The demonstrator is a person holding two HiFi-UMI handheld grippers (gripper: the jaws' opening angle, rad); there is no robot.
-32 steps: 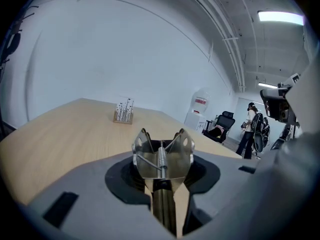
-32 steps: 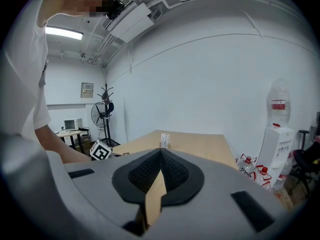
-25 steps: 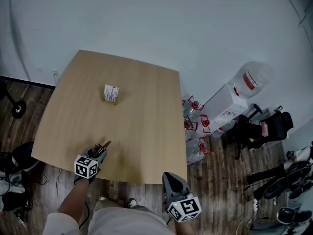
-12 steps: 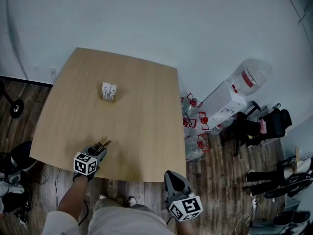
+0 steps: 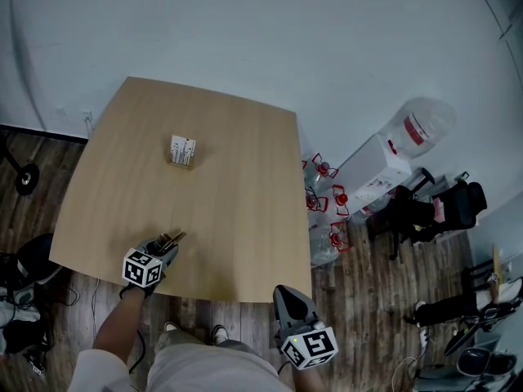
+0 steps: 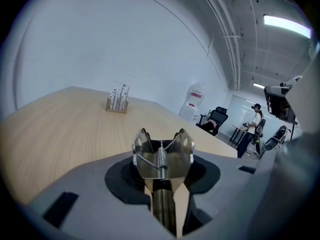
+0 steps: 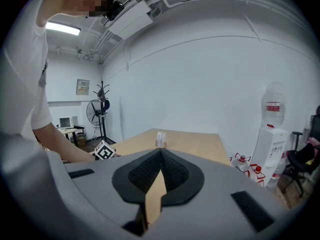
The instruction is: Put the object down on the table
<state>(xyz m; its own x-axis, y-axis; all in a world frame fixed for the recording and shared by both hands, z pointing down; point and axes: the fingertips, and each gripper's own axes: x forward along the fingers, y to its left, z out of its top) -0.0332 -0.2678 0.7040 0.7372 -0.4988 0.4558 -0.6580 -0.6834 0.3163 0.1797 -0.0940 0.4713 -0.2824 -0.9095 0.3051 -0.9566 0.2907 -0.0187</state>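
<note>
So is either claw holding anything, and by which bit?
The left gripper pinches a metal spring clip by its narrow stem, winged end sticking out ahead. The right gripper, jaws together, holds nothing.

place: office | head view: water cooler (image 5: 377, 174), spare bottles (image 5: 324, 209), swivel chair (image 5: 426, 216), wood floor (image 5: 368, 300), white wall (image 5: 245, 31), plain table (image 5: 237, 219) | right gripper view: fan (image 7: 95, 115), coat stand (image 7: 102, 98), desk (image 7: 71, 130) with monitor (image 7: 65, 122), ceiling strip light (image 7: 62, 29)

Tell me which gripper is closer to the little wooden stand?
Left. The left gripper, shut on a metal clip, hangs over the table's near edge, facing the wooden stand. The right gripper is off the table's near right corner, farther away.
</note>
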